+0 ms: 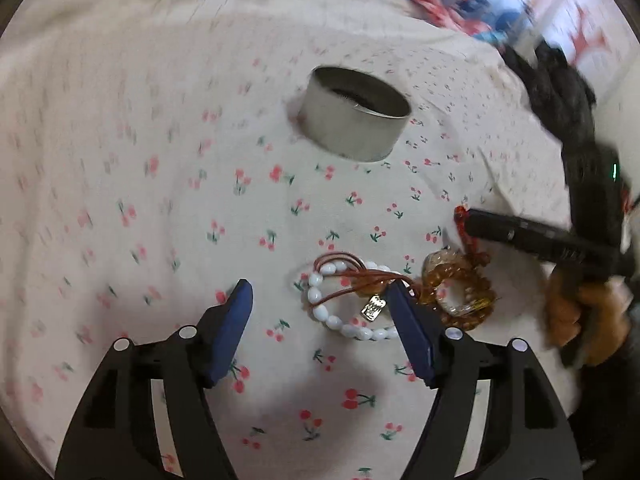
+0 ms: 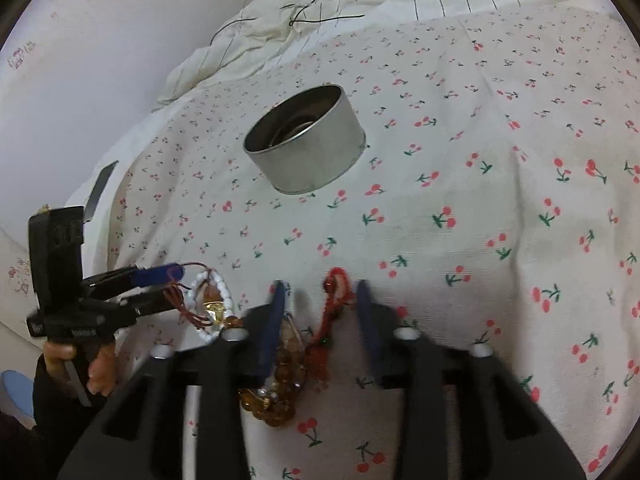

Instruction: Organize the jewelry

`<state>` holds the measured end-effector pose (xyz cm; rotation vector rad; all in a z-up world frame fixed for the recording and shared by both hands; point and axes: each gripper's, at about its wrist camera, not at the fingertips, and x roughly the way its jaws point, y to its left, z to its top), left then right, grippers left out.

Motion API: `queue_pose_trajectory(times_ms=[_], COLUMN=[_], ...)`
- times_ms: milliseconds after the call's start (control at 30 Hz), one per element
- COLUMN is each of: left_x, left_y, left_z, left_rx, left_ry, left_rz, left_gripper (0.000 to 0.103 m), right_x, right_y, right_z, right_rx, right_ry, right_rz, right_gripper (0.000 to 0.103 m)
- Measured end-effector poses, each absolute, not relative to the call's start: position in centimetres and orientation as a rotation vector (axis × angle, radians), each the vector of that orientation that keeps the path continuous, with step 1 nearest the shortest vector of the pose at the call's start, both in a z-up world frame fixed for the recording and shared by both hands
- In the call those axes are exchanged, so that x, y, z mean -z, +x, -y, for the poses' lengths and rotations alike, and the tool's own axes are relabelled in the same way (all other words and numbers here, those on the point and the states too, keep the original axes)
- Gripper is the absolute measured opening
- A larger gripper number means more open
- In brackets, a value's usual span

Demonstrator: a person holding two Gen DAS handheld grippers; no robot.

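Observation:
A round metal tin (image 1: 354, 114) stands open on the cherry-print cloth; it also shows in the right wrist view (image 2: 306, 140). A white bead bracelet (image 1: 340, 322) with a brown cord and gold tag lies between my left gripper's (image 1: 320, 296) open fingers, low over the cloth. An amber bead bracelet (image 1: 460, 288) lies just right of it. My right gripper (image 2: 320, 292) is open, with a red beaded string (image 2: 334, 308) between its fingers and the amber bracelet (image 2: 276, 388) by its left finger. The white bracelet (image 2: 212, 300) lies to the left there.
The cherry-print cloth (image 2: 480, 200) covers a soft bed surface. A striped blanket (image 2: 360, 12) with a black cable lies behind the tin. A white wall (image 2: 80, 60) stands at the left. The person's hand (image 1: 576, 312) holds the right gripper's handle.

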<state>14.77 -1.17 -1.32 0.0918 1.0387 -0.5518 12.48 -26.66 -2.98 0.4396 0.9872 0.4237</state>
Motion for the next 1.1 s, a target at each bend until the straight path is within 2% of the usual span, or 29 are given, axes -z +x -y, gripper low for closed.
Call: queue_pose_trajectory(times_ms=[200,267,333,367,400,467,567,633,700,867,900,933,967,1033,1067,1100], left_x=[0.5,0.2,0.2,0.1,0.3,0.4,-0.9,-2.3,-3.2,-3.7,-3.7,-3.7,-3.6,-3.4,-3.3,-3.1], left_y=[14.4,14.5,14.5,14.3,14.4,14.3,14.2,14.6,15.2,17.0,17.1,16.9,16.4,15.5,15.1,14.8], left_z=[2.7,3.3,3.8,3.8,3.9,4.1,3.2,1.6,0.2,-1.5,-1.2,-1.0,-0.7,-0.4,-0.4,-0.3], left_rx=[0.529,0.535,0.554,0.566,0.582,0.593,0.653,0.695,0.73,0.796,0.786,0.78,0.798,0.805,0.814,0.81], left_ry=[0.258,0.278,0.3,0.3,0.297,0.307,0.188,0.051,-0.077,-0.251,-0.225,-0.184,-0.129,-0.022,0.012,0.048], left_rz=[-0.936,-0.911,-0.905,-0.916,-0.937,-0.944,-0.916,-0.879,-0.855,-0.863,-0.869,-0.877,-0.895,-0.908,-0.914,-0.914], left_gripper=[0.067,0.066,0.042,0.02,0.007,0.0,0.0,0.0,0.0,0.0,0.0,0.0,0.001,0.009,0.029,0.056], right_x=[3.2,3.1,3.1,3.1,3.1,3.2,3.0,2.7,2.4,2.2,2.2,2.4,2.4,2.3,2.3,2.3], right_y=[12.5,12.6,12.6,12.5,12.5,12.6,12.6,12.5,12.5,12.6,12.7,12.8,12.8,12.8,12.8,12.7], right_z=[26.4,26.1,26.1,26.1,26.1,26.1,26.3,26.4,26.8,27.9,28.0,28.2,28.4,28.4,28.1,27.8], right_rx=[-0.421,-0.419,-0.416,-0.415,-0.414,-0.413,-0.409,-0.407,-0.407,-0.388,-0.379,-0.373,-0.373,-0.379,-0.383,-0.386], right_ry=[0.43,0.422,0.416,0.416,0.417,0.419,0.423,0.427,0.442,0.476,0.478,0.486,0.495,0.486,0.468,0.454], right_rz=[-0.99,-0.991,-0.991,-0.99,-0.99,-0.991,-0.979,-0.966,-0.948,-0.938,-0.943,-0.958,-0.958,-0.964,-0.97,-0.973], right_gripper=[0.04,0.034,0.03,0.03,0.03,0.03,0.029,0.021,0.018,0.017,0.019,0.034,0.041,0.048,0.05,0.055])
